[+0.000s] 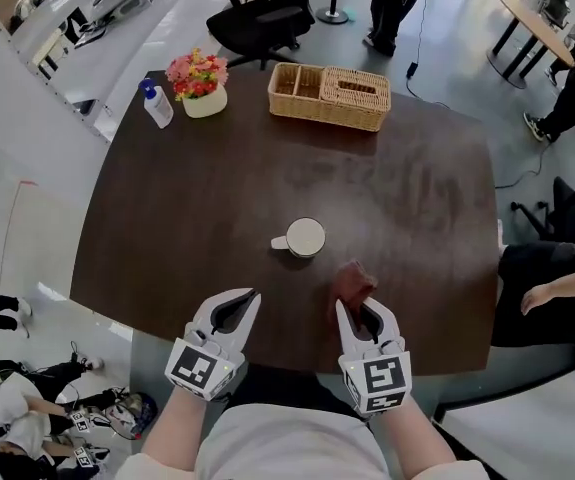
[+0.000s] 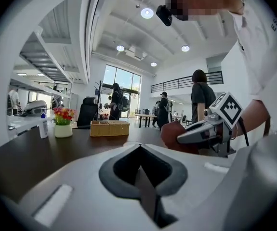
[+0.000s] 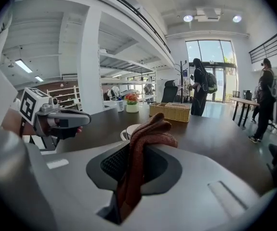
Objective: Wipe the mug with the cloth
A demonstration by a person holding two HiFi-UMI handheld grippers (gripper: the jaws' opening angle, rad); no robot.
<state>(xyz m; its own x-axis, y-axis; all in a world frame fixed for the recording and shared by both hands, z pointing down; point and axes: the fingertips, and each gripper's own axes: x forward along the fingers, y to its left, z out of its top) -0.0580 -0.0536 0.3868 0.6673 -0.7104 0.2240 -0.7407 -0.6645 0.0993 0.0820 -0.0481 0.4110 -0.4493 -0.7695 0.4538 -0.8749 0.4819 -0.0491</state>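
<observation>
A white mug [image 1: 304, 237] stands upright near the middle of the dark table, its handle pointing left; in the right gripper view the mug [image 3: 128, 131] shows just behind the cloth. A reddish-brown cloth [image 1: 351, 280] is pinched in my right gripper [image 1: 355, 308], which is shut on it near the table's front edge, right of the mug. The cloth [image 3: 143, 148] bunches up above the jaws. My left gripper [image 1: 239, 308] is shut and empty, in front of the mug and slightly left. From the left gripper view the cloth [image 2: 173, 135] and the right gripper [image 2: 210, 129] appear at right.
At the table's far side stand a wicker basket [image 1: 329, 95], a flower pot [image 1: 201, 85] and a small blue-capped bottle [image 1: 155, 104]. A seated person's arm [image 1: 557, 293] is at the table's right edge. Office chairs and people stand beyond the table.
</observation>
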